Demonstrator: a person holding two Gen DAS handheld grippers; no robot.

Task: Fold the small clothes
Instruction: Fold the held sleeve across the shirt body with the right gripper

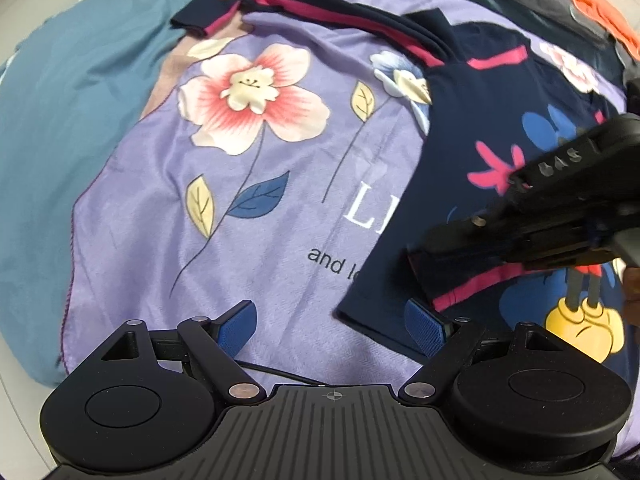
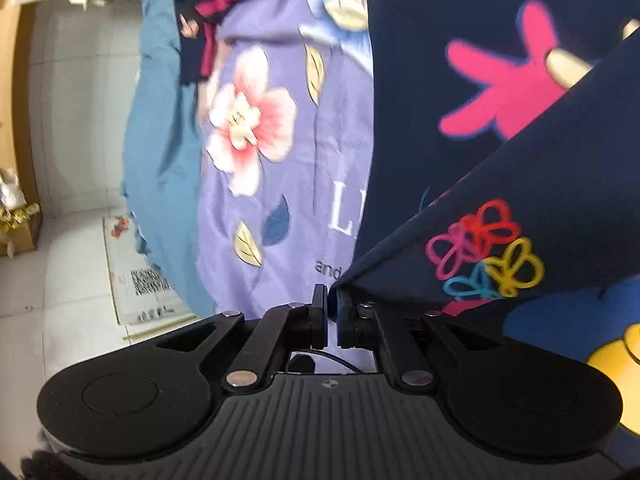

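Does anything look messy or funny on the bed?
Yes. The navy shirt lies crooked, one sleeve flung out onto the purple blanket, and the right claw pinches a folded-over corner.

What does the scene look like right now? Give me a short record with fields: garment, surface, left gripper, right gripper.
garment: navy printed garment, spread on the bed, one flap folded over
surface: purple floral blanket over a teal sheet
left gripper: left gripper open, hovering at the garment's lower corner, nothing between the pads
right gripper: right gripper nearly closed, pinching the folded flap's corner
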